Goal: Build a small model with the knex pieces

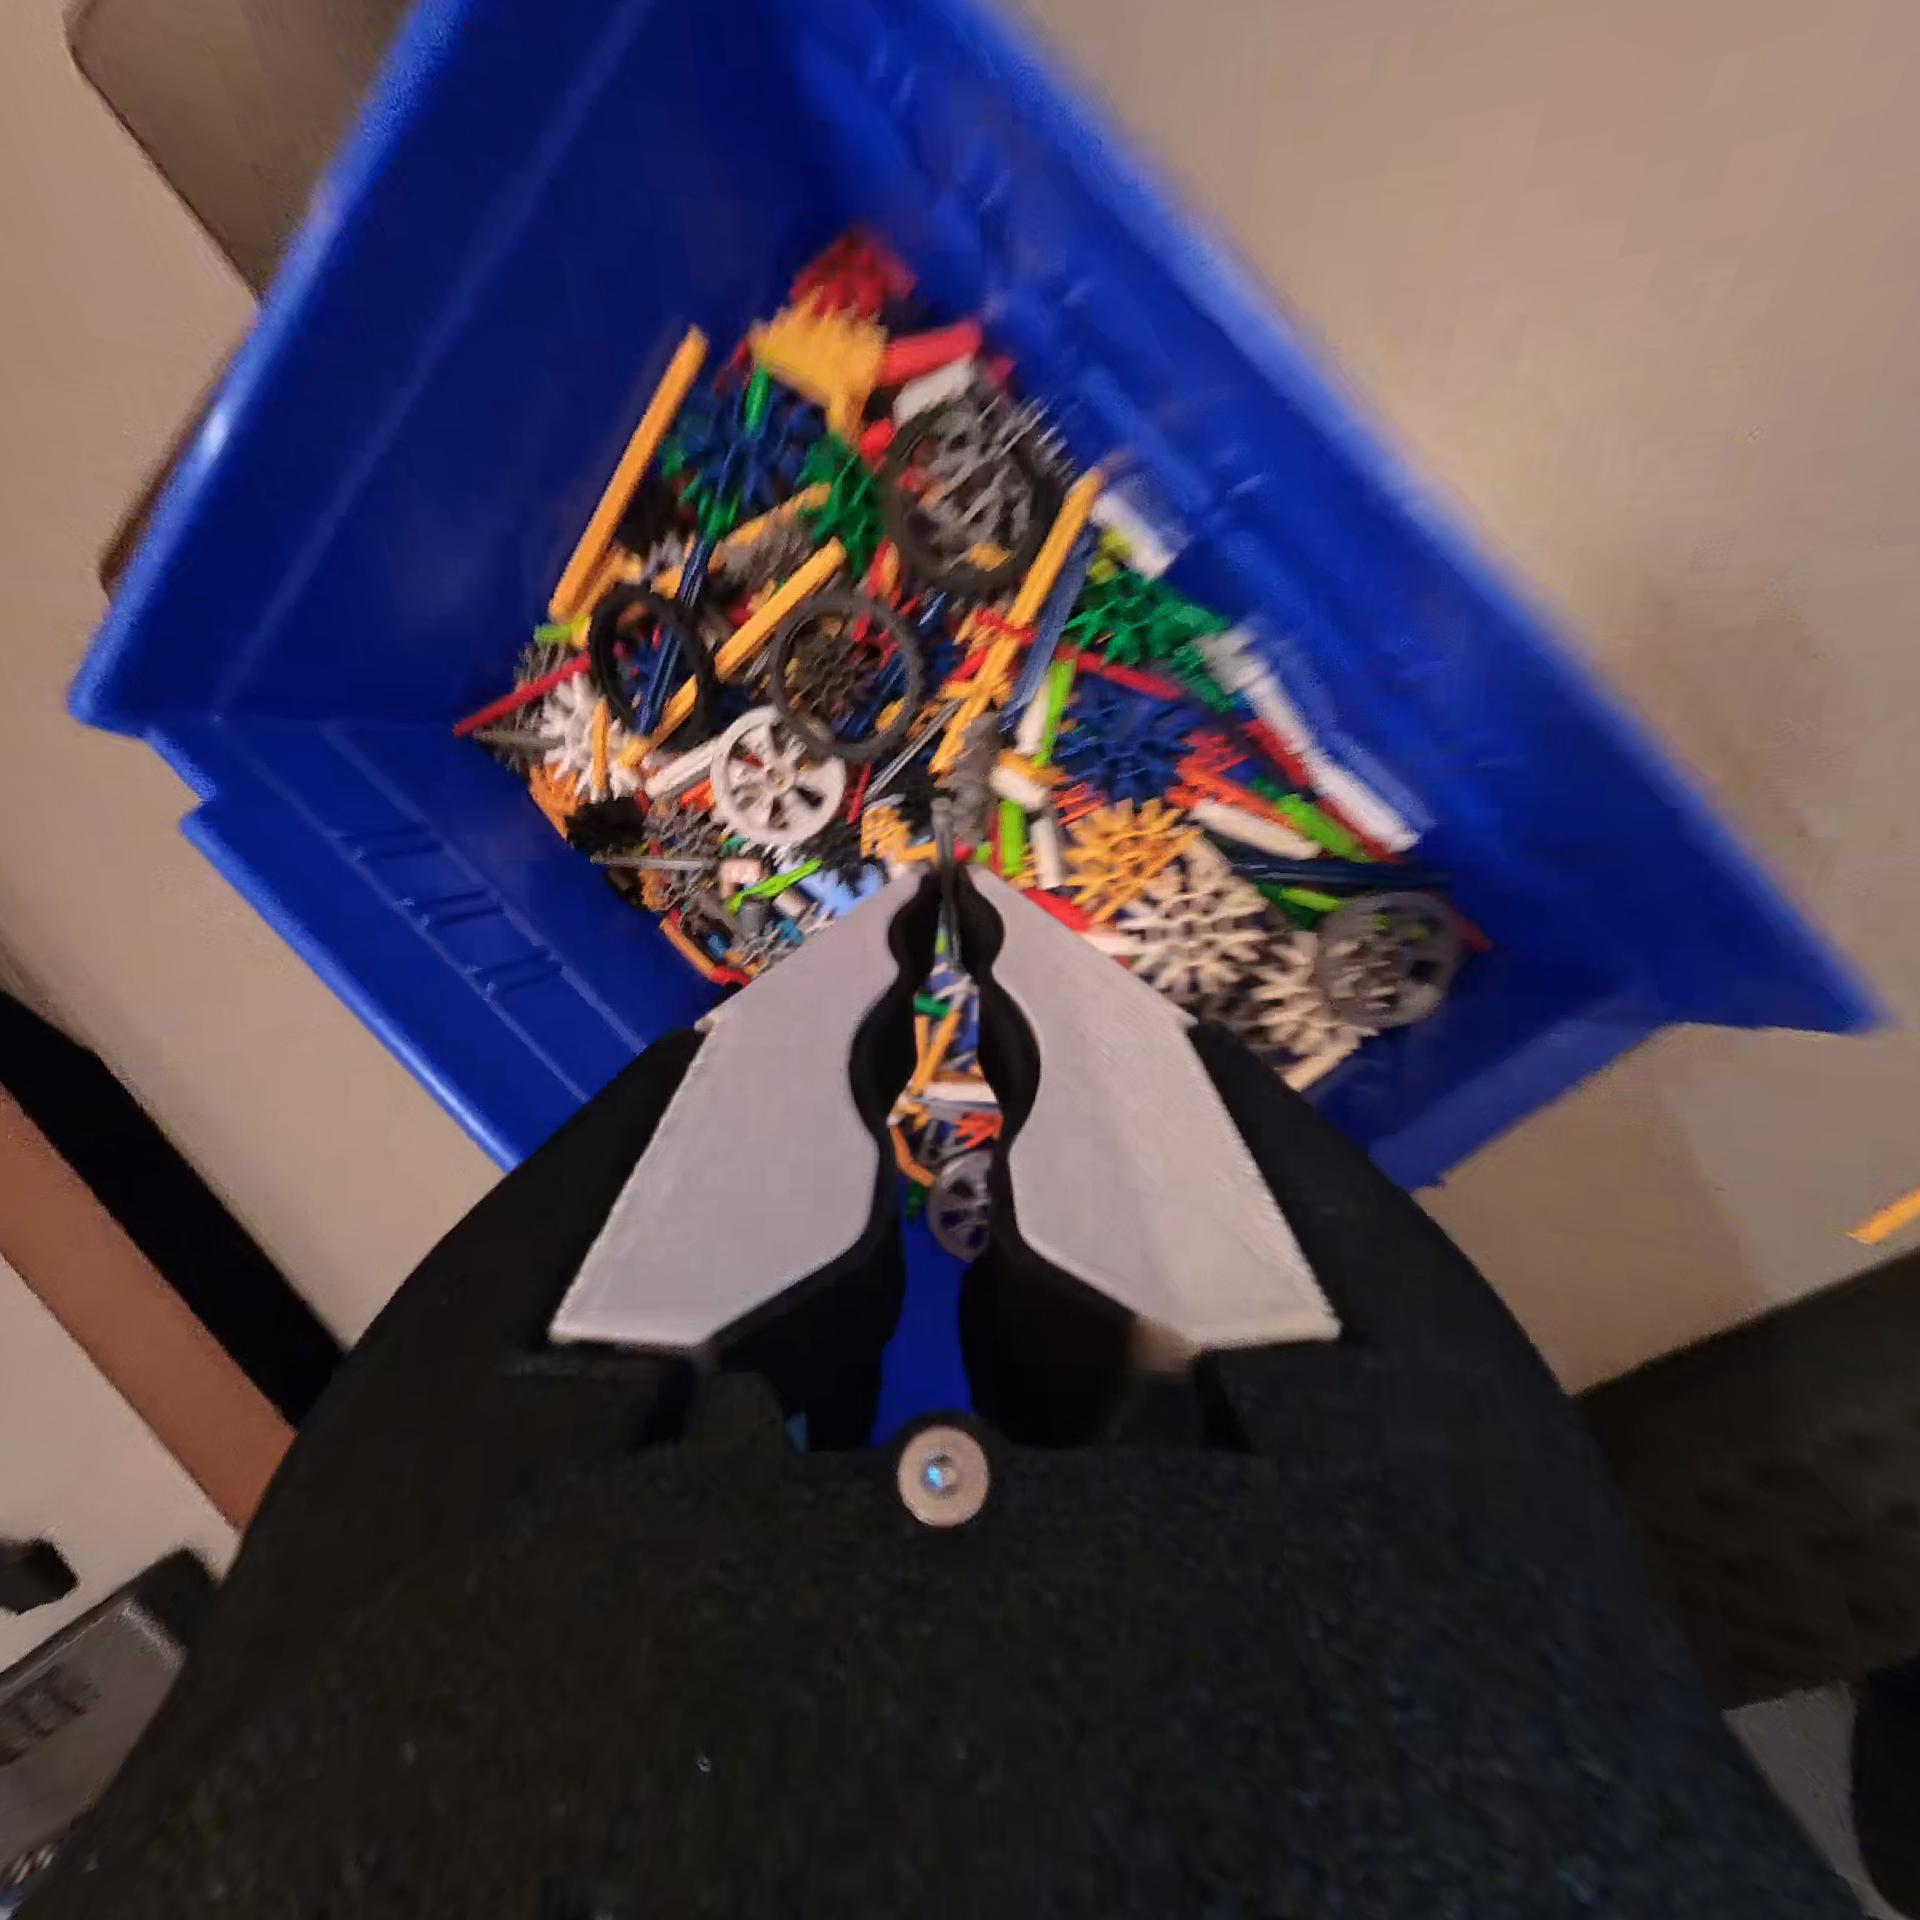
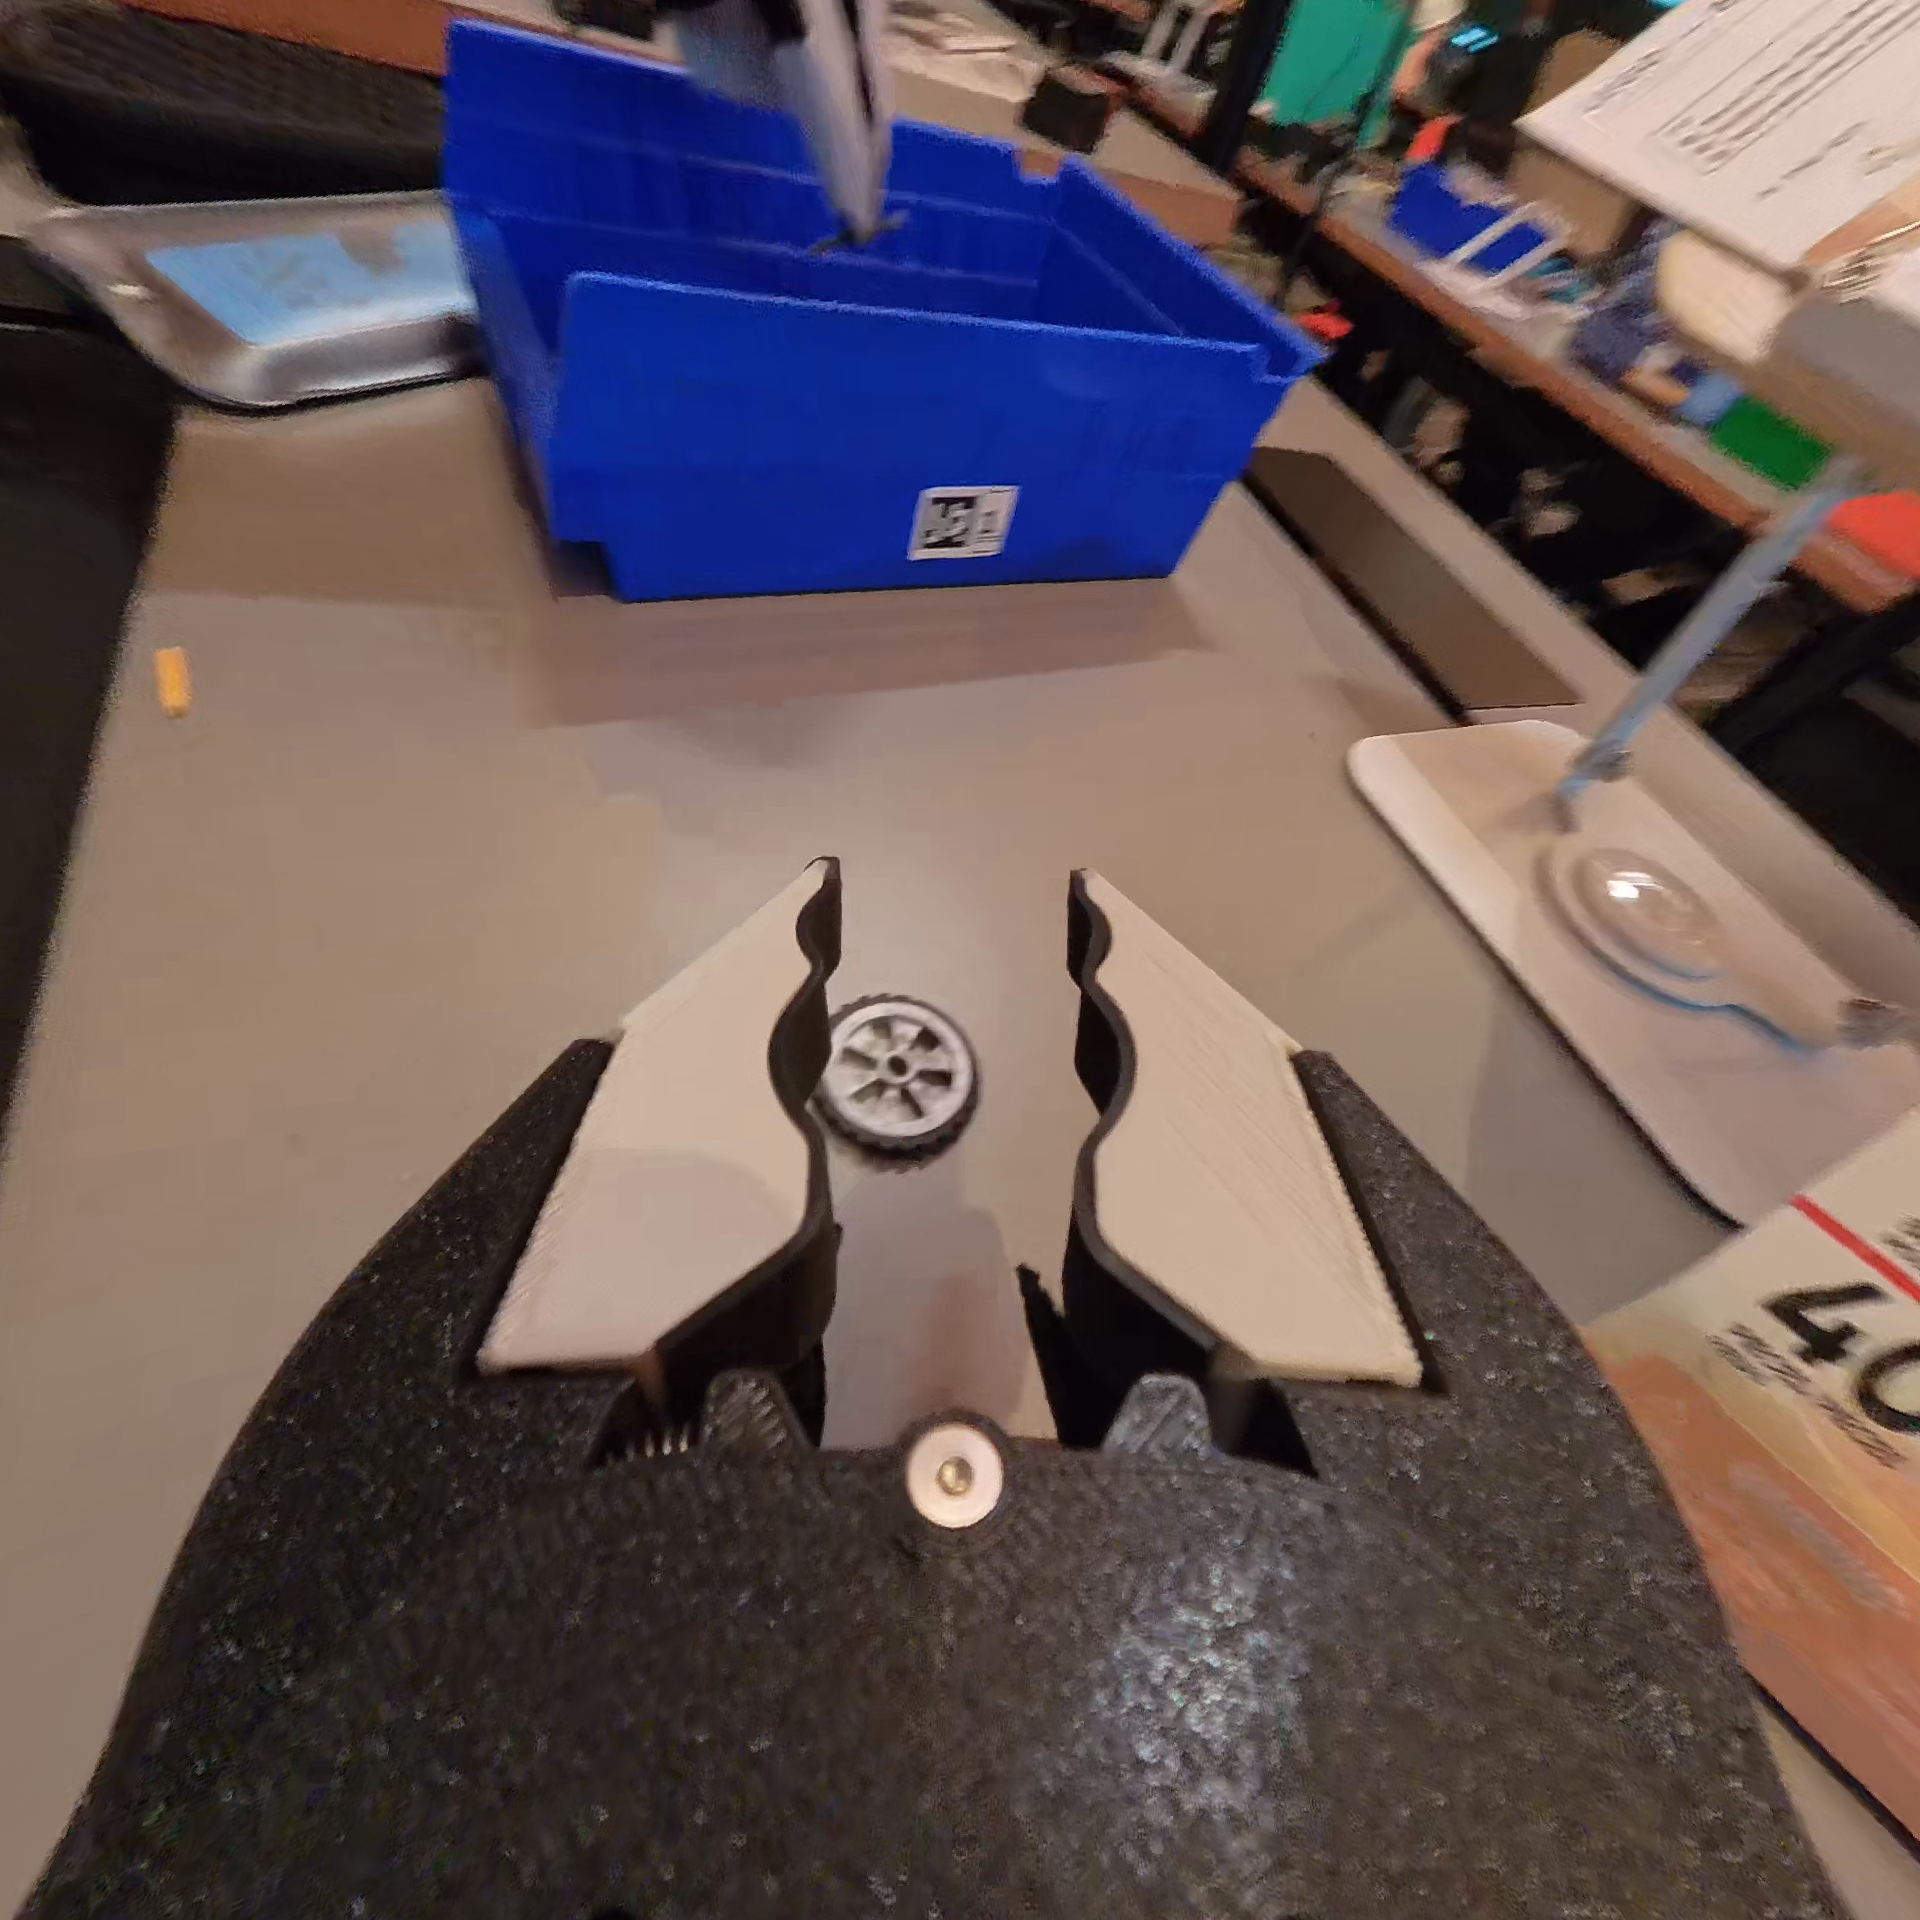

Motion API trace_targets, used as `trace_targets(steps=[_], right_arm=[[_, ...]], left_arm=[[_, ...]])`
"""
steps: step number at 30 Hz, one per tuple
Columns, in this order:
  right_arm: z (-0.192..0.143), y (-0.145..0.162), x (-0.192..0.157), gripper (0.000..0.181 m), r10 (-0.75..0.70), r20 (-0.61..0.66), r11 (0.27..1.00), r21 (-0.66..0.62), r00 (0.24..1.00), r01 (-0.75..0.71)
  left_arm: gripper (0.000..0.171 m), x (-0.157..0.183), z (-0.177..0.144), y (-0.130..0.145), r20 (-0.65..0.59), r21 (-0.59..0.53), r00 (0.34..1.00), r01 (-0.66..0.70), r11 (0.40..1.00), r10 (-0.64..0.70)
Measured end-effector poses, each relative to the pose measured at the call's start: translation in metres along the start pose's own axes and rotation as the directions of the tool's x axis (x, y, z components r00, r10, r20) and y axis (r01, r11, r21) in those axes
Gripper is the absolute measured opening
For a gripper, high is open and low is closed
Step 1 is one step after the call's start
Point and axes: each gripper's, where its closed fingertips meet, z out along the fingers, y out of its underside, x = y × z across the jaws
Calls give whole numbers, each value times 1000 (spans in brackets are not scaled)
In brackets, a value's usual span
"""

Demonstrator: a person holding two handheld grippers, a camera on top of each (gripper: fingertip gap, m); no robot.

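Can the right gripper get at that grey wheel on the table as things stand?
Probably yes. The right gripper is open, and the grey wheel lies flat on the table between its fingers, close against the left one. Nothing covers it; the blue bin stands well beyond.

Motion-blurred toy pieces (image 1: 935, 665) in the blue bin (image 1: 395, 436); thin pinched piece (image 1: 943, 862) unidentifiable.

The blue bin (image 2: 873, 416) at upper centre of the right wrist view bears a small white sticker (image 2: 962, 523) with a black square code on its front wall. A box (image 2: 1787, 1455) at the lower right edge carries large black print. A white sheet (image 2: 1756, 114) at upper right holds lines of blurred print.
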Motion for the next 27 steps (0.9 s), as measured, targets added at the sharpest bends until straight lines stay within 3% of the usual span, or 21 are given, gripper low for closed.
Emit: trace_targets(steps=[3, 6, 14, 18, 27], right_arm=[[-7, 13, -21, 40, -17, 148, 998, -61, 989, 27], [-11, 30, -45, 37, -30, 281, 988, -135, 959, 71], [-1, 55, -85, 28, -102, 420, 953, -220, 902, 210], [5, 61, -88, 14, -124, 420, 940, -239, 899, 241], [7, 55, -83, 12, -79, 402, 960, -217, 912, 179]], left_arm=[[1, 50, -36, -28, -51, 169, 996, -68, 983, 77], [1, 111, -55, -46, -88, 270, 978, -161, 949, 191], [1, 257, -23, -44, -255, 321, 887, -297, 899, 384], [1, 280, 7, -40, -302, 313, 879, -273, 910, 368], [1, 299, 47, -34, -360, 355, 868, -211, 911, 342]])
